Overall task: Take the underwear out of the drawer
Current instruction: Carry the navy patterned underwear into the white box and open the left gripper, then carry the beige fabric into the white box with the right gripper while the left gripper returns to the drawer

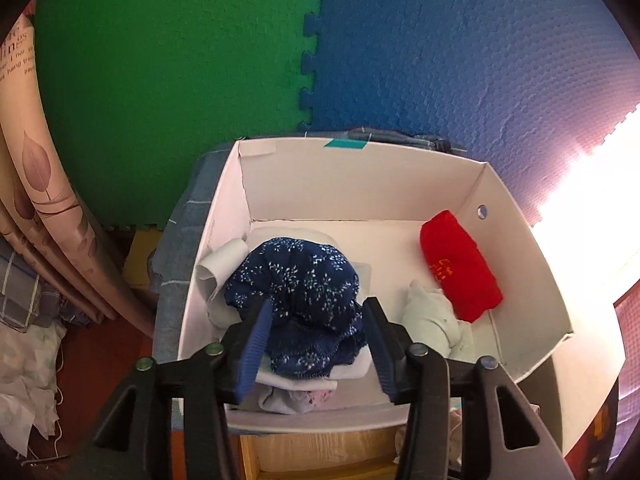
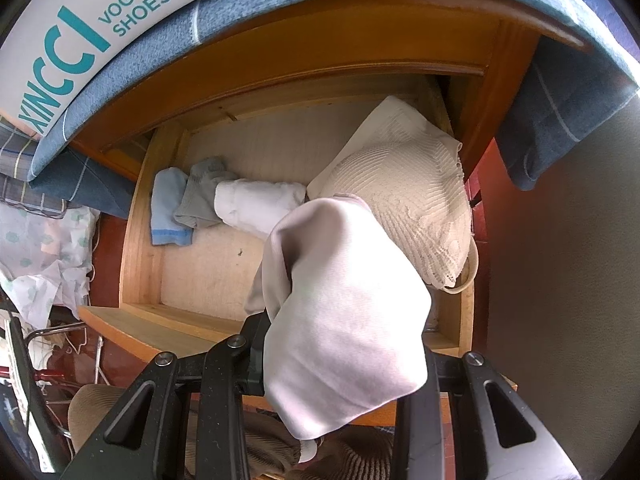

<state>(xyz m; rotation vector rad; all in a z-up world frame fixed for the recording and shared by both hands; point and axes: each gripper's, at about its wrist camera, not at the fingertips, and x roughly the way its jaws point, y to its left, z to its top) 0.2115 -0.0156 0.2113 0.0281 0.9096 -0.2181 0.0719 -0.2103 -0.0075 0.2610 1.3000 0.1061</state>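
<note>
Underwear: navy floral piece (image 1: 296, 288) sits on a pile of white garments in the white cardboard box (image 1: 520, 248). Left hand-held gripper (image 1: 316, 320) angled down, jaws apart either side of it, pads off the cloth. Right hand-held gripper (image 2: 340, 344) pointing steeply down over the wooden drawer (image 2: 140, 216), clamped on a pale pinkish-white garment (image 2: 344, 312). Box also holds a red roll (image 1: 460, 268). Drawer: socks (image 2: 192, 204), cream lace piece (image 2: 416, 200).

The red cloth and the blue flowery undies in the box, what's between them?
A crumpled white cloth and bare box floor lie between the red cloth and blue flowery underwear, seen from the left wrist.
</note>
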